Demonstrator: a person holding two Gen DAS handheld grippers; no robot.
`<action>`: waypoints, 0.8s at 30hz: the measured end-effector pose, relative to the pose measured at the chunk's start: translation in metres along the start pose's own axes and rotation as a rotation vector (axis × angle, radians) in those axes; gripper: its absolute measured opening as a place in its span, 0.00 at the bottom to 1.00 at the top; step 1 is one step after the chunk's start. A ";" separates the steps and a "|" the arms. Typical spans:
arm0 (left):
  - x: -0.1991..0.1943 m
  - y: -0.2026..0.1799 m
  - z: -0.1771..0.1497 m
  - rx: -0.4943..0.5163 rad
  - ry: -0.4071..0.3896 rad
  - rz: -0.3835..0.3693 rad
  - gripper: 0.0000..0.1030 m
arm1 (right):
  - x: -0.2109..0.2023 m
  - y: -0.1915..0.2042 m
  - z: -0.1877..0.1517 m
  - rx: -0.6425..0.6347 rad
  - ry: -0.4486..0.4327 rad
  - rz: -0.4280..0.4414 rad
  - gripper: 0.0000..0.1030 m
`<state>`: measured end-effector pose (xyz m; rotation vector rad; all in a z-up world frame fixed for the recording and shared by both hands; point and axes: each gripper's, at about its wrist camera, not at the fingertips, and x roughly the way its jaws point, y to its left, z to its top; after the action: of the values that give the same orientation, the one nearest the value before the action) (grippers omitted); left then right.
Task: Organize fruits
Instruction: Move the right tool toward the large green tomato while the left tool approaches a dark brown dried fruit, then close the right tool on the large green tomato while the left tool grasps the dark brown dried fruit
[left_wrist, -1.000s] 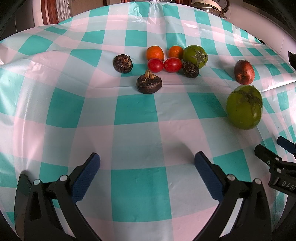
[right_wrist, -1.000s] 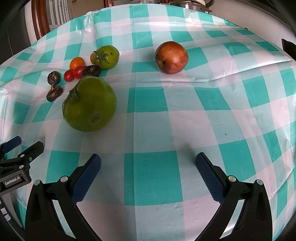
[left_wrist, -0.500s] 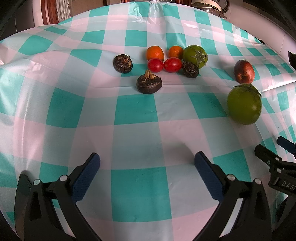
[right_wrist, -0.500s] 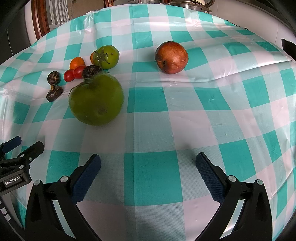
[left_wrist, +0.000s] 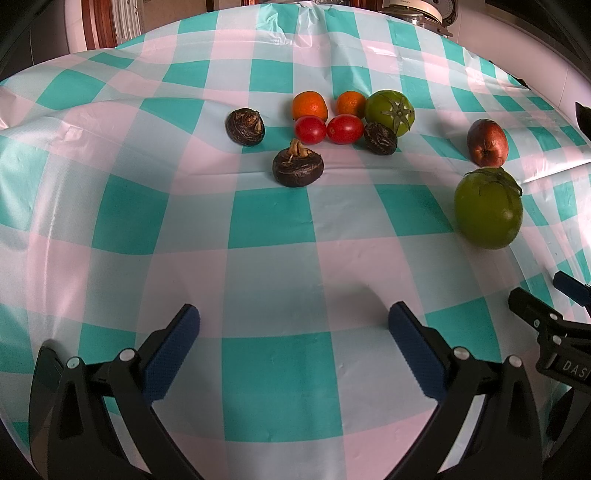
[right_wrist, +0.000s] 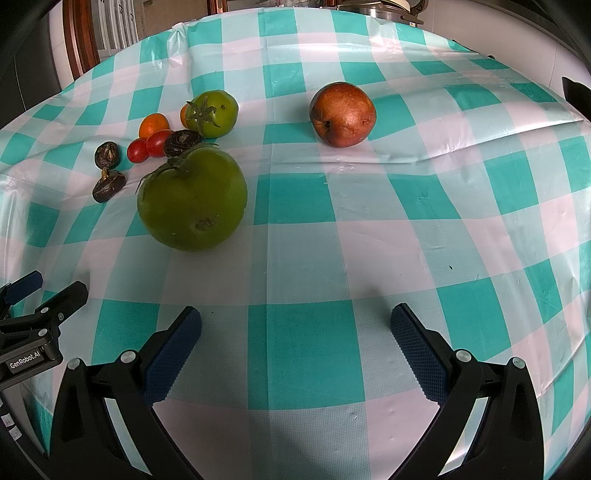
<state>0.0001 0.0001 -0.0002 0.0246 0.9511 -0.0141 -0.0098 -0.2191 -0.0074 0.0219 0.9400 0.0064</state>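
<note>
A big green fruit (right_wrist: 192, 199) lies on the checked tablecloth ahead-left of my right gripper (right_wrist: 295, 332); it also shows at the right in the left wrist view (left_wrist: 487, 208). A red-brown pomegranate (right_wrist: 343, 114) lies farther back. A cluster holds a green tomato (left_wrist: 389, 110), two oranges (left_wrist: 310, 105), two red tomatoes (left_wrist: 310, 129) and three dark brown chestnuts (left_wrist: 298, 168). My left gripper (left_wrist: 293, 332) is open and empty, well short of the cluster. My right gripper is open and empty too.
The teal, pink and white tablecloth (left_wrist: 269, 221) has wrinkles and folds. A metal appliance (left_wrist: 417, 11) stands at the far table edge. The right gripper's tips show at the left view's right edge (left_wrist: 535, 306).
The big green fruit has rolled a little away and toward the cluster, its stem turning upward. Both grippers have stayed still and open.
</note>
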 end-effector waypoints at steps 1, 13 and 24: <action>0.000 0.000 0.000 0.000 0.000 0.000 0.99 | 0.000 0.000 0.000 0.000 0.000 0.000 0.96; 0.000 -0.001 0.000 -0.008 0.000 0.007 0.99 | 0.005 0.009 0.019 -0.052 0.008 0.037 0.96; 0.003 0.000 0.007 0.029 0.024 -0.021 0.99 | 0.035 0.053 0.058 -0.163 0.028 0.114 0.96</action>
<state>0.0077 -0.0005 0.0011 0.0414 0.9753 -0.0474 0.0584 -0.1663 -0.0002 -0.0759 0.9631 0.1894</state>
